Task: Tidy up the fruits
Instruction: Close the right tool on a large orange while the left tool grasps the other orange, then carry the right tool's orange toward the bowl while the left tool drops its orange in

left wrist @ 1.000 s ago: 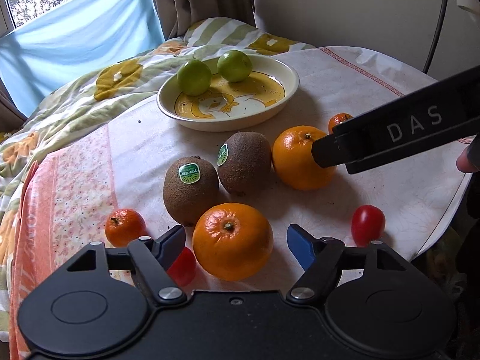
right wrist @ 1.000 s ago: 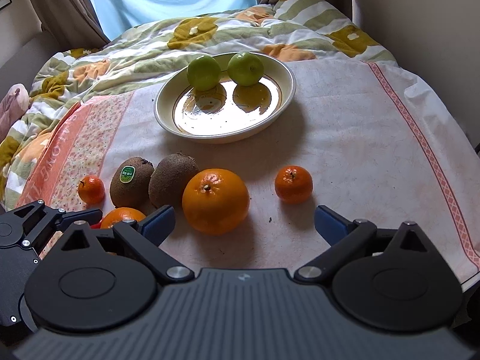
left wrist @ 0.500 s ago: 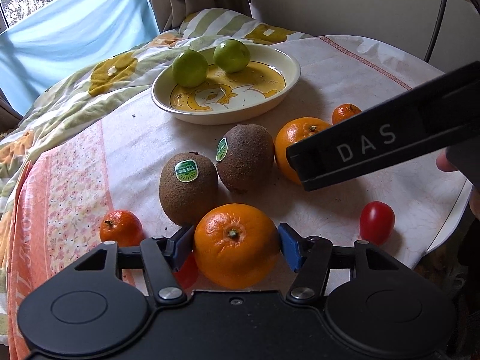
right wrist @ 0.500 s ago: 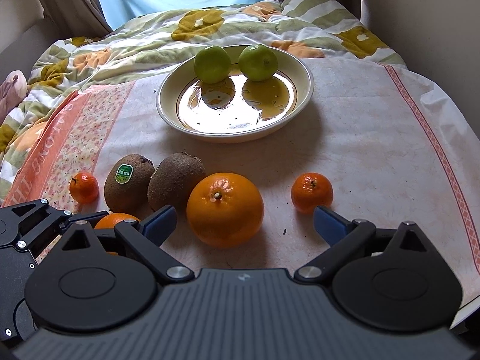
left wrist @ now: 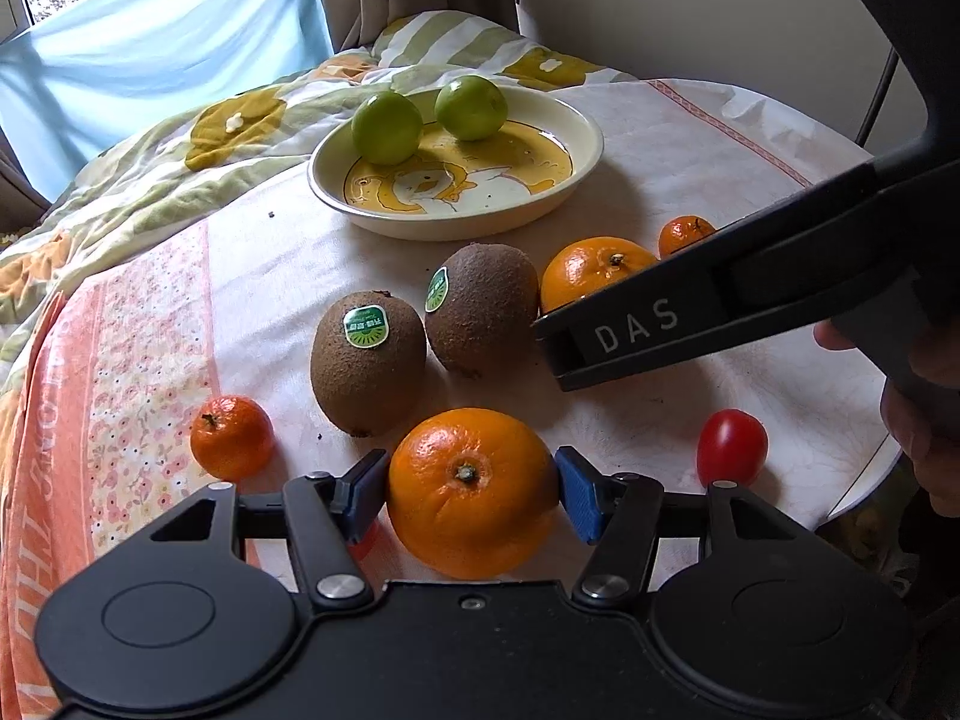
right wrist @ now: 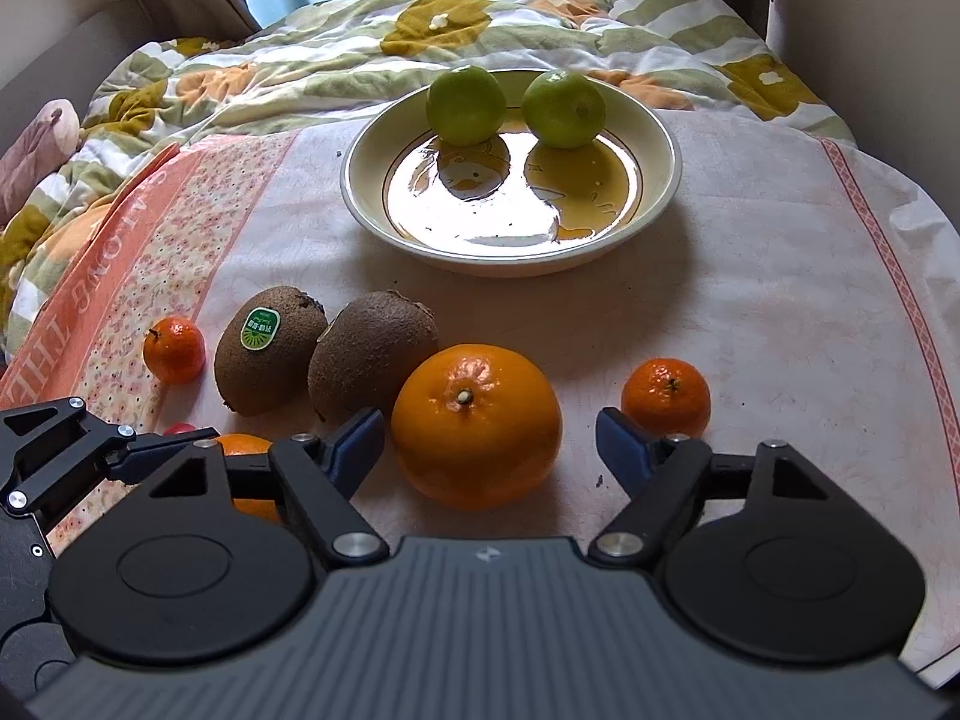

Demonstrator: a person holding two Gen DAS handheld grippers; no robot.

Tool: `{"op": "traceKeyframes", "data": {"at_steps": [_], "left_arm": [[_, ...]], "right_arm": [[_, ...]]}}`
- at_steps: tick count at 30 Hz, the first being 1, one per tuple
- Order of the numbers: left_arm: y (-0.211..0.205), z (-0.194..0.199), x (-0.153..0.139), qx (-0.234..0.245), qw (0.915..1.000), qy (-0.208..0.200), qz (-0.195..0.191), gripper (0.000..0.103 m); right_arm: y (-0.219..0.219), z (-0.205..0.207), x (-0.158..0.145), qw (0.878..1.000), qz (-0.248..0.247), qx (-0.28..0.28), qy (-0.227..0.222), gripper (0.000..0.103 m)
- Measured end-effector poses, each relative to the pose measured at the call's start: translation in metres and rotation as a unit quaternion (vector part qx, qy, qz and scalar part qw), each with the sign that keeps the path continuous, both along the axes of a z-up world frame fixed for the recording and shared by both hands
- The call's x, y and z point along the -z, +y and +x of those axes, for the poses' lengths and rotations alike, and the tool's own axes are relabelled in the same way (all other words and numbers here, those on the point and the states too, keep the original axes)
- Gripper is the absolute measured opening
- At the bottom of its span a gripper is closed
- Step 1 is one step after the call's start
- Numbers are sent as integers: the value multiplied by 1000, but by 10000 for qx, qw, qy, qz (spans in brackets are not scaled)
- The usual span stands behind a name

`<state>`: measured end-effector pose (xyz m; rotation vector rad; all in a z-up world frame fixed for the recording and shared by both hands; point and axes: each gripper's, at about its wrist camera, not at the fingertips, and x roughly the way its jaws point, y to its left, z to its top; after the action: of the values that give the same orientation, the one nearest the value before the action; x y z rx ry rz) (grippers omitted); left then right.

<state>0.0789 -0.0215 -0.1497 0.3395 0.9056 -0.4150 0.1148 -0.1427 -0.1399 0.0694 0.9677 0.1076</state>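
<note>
My left gripper (left wrist: 471,489) is shut on a large orange (left wrist: 474,516) at the table's near edge, a blue pad pressing each side. A second large orange (right wrist: 477,426) lies between the jaws of my right gripper (right wrist: 489,441). Those jaws are closing, and a gap still shows on both sides. In the left wrist view the right gripper's black finger (left wrist: 630,327) covers part of that orange (left wrist: 591,267). A cream plate (right wrist: 510,264) at the back holds two green fruits (right wrist: 465,105) (right wrist: 564,108).
Two kiwis (right wrist: 270,348) (right wrist: 372,354) lie just left of the second orange. Small mandarins sit at far left (right wrist: 174,348) and right (right wrist: 666,396). A cherry tomato (left wrist: 732,447) rests near the table's right edge. A rumpled quilt (right wrist: 360,54) lies behind the plate.
My left gripper's jaws closed onto the near orange. The right gripper moved forward and down over the second orange, and its jaws narrowed.
</note>
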Motion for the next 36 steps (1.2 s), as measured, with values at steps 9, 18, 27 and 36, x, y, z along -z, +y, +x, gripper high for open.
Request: {"op": "traceKeyframes", "data": {"at_steps": [9,18,27,36], "left_arm": [[-2,-1,-2,-169,9999,-13,-5,64],[-5,-6,-10,-450,9989,-87,-20,64],[-16,-15,-31,-788,9965,-262,-33,64],[-25,-23,-74,-1278,9900,-588,-39,64]], "right_arm": [[2,6,7,9994,17,-328,104,79],[-7,1,2,9986,137,-478,154,78],[-27,-10,-24,9977,254,-635,-43,78],[-58,-21,-69,9954,375,-825,-315,78]]}}
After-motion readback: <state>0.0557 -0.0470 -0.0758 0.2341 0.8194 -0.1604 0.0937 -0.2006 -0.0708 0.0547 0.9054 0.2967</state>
